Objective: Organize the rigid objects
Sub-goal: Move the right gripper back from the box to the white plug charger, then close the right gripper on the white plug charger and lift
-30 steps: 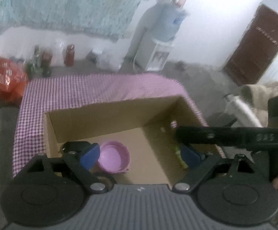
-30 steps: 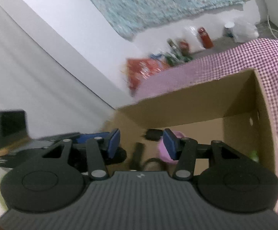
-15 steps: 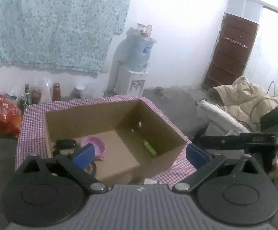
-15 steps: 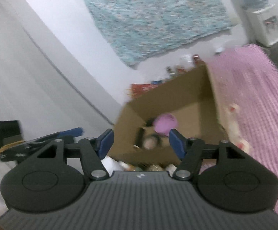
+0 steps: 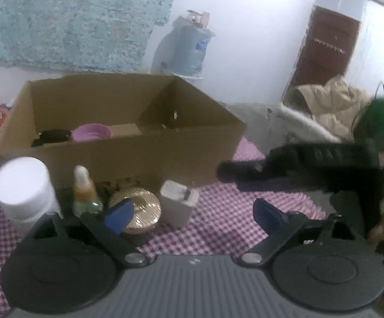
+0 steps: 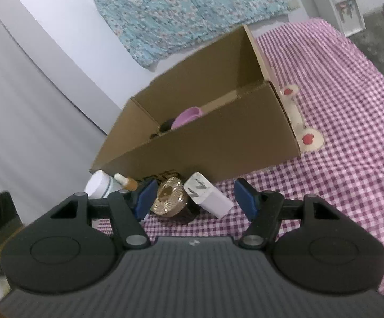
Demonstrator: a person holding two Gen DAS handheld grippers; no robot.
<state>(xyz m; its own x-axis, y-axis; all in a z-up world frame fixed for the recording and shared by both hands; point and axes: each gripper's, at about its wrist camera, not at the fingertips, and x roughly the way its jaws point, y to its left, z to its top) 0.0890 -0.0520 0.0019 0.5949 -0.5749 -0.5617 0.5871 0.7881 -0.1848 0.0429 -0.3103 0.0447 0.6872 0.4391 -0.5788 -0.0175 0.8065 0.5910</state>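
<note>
An open cardboard box point(image 5: 117, 122) point(image 6: 205, 143) stands on the checked cloth with a purple bowl point(image 5: 92, 132) point(image 6: 188, 114) and a black item point(image 5: 53, 135) inside. In front of its near wall stand a white jar point(image 5: 22, 188) point(image 6: 99, 185), a dropper bottle point(image 5: 84, 190) point(image 6: 124, 181), a gold round piece point(image 5: 136, 208) point(image 6: 169, 198) and a white charger point(image 5: 178, 202) point(image 6: 208, 196). My left gripper point(image 5: 193, 213) is wide and its jaws are closing, with nothing pressed. My right gripper point(image 6: 195, 198) is open just short of the charger and gold piece.
A cream item with red hearts point(image 6: 298, 122) lies against the box's right side. The pink checked cloth point(image 6: 337, 106) stretches right. A water dispenser point(image 5: 186, 50), a brown door point(image 5: 324, 47) and a heap of beige clothing point(image 5: 329, 103) are beyond.
Both grippers have drawn back from over the box and sunk to the cloth in front of it. The jar, bottle, gold piece and charger have come into view. The right jaws stand wider.
</note>
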